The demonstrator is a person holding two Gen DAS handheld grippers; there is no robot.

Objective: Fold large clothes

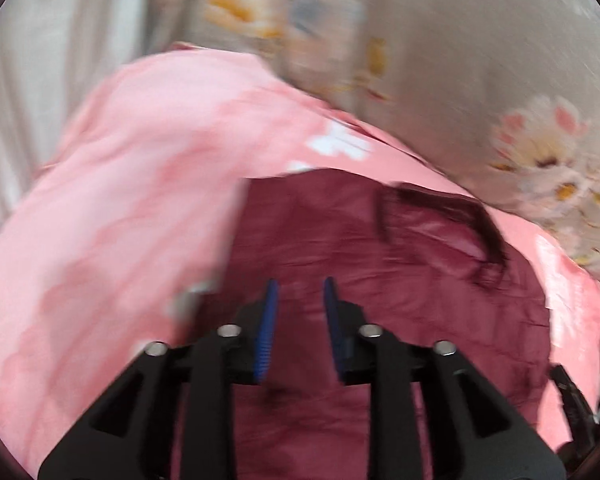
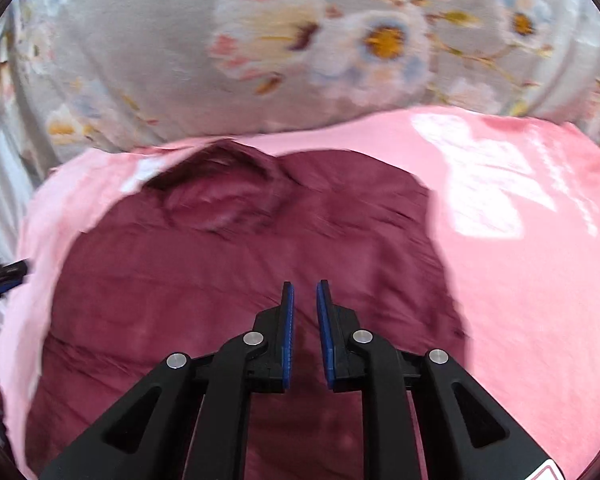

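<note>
A maroon garment (image 1: 340,248) lies spread on a pink sheet (image 1: 120,200), its neck opening (image 1: 440,232) toward the far side. My left gripper (image 1: 300,286) hovers over the garment's middle, open and empty, with a clear gap between its blue pads. The same garment (image 2: 240,280) fills the right wrist view, neck opening (image 2: 220,200) at upper left, on the pink sheet (image 2: 520,260). My right gripper (image 2: 305,286) is over the garment, slightly open and empty. Both views are motion-blurred.
A grey floral bedspread (image 2: 300,40) lies beyond the pink sheet and shows in the left wrist view (image 1: 500,80). The other gripper shows at the left edge of the right wrist view (image 2: 0,276) and at the lower right edge of the left wrist view (image 1: 572,400).
</note>
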